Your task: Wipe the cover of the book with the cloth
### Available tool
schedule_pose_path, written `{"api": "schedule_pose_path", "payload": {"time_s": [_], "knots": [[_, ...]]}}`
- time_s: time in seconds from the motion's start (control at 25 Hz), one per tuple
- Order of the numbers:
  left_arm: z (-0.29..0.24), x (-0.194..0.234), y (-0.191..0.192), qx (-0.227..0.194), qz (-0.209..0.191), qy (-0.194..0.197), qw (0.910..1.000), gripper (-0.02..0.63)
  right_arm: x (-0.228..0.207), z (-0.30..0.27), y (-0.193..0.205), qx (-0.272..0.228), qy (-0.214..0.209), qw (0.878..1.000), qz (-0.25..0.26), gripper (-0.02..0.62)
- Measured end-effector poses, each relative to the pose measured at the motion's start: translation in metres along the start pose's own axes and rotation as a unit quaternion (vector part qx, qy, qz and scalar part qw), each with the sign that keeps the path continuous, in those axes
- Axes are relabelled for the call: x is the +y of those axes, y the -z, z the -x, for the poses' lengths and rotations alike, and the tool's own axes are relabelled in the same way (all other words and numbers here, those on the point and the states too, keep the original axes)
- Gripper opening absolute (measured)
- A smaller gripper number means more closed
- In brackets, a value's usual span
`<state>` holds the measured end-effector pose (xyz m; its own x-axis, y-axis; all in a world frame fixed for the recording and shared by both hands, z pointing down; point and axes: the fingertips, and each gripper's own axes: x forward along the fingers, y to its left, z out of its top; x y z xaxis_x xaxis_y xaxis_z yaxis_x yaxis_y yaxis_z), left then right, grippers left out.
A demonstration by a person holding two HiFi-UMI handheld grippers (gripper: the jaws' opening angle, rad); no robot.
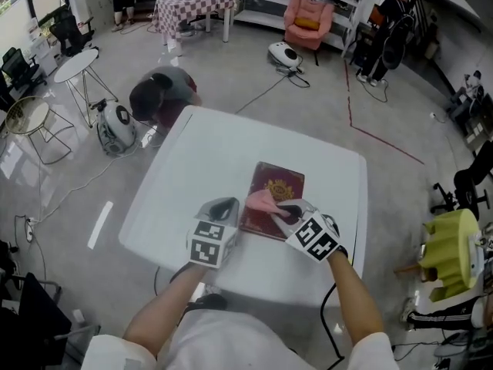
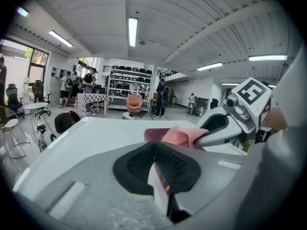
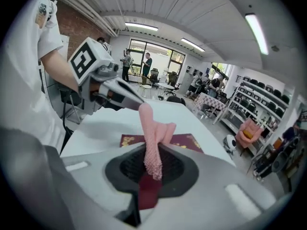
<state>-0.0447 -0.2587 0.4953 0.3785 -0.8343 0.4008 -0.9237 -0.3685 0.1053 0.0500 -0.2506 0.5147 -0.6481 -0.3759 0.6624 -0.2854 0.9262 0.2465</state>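
Note:
A maroon book (image 1: pixel 279 186) with a gold emblem lies flat on the white table (image 1: pixel 192 160). My left gripper (image 1: pixel 233 220) is shut on the book's near left edge; in the left gripper view the cover and white pages sit between the jaws of that gripper (image 2: pixel 160 174). My right gripper (image 1: pixel 282 213) is shut on a pink cloth (image 1: pixel 263 201) that rests on the book's near part. In the right gripper view the cloth (image 3: pixel 153 138) stands up from the closed right gripper (image 3: pixel 151 172) above the book (image 3: pixel 189 141), with the left gripper (image 3: pixel 117 94) beyond.
The table's near edge (image 1: pixel 254 287) is close to my body. On the floor around are a round white robot (image 1: pixel 117 125), wire side tables (image 1: pixel 77 72), a pink armchair (image 1: pixel 308 20) and a yellow-green chair (image 1: pixel 451 245). People stand far back in the room.

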Motion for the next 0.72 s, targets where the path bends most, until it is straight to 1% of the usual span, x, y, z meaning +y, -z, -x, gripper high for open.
{"api": "schedule_pose_path", "payload": {"time_s": [0.12, 0.24, 0.36, 0.52, 0.6, 0.72], "knots": [[-0.005, 0.005, -0.002, 0.002, -0.004, 0.005, 1.0, 0.006, -0.047, -0.013, -0.018, 0.014, 0.036, 0.999, 0.027, 0.04], [-0.012, 0.017, -0.006, 0.002, -0.005, 0.004, 1.0, 0.006, -0.084, -0.035, -0.034, 0.043, 0.051, 0.996, 0.064, 0.04], [-0.018, 0.037, -0.013, -0.001, -0.001, 0.0, 1.0, 0.006, -0.104, -0.07, -0.038, 0.079, 0.038, 0.992, 0.092, 0.04], [-0.02, 0.06, -0.015, -0.003, 0.005, -0.002, 1.0, 0.006, -0.112, -0.11, -0.031, 0.132, 0.012, 0.982, 0.135, 0.04], [-0.022, 0.069, -0.016, -0.006, 0.009, -0.004, 0.9999, 0.006, -0.115, -0.123, -0.031, 0.148, 0.002, 0.977, 0.151, 0.04], [-0.027, 0.078, -0.015, -0.006, 0.016, -0.001, 0.9999, 0.006, -0.116, -0.136, -0.034, 0.159, -0.01, 0.975, 0.157, 0.04]]}}
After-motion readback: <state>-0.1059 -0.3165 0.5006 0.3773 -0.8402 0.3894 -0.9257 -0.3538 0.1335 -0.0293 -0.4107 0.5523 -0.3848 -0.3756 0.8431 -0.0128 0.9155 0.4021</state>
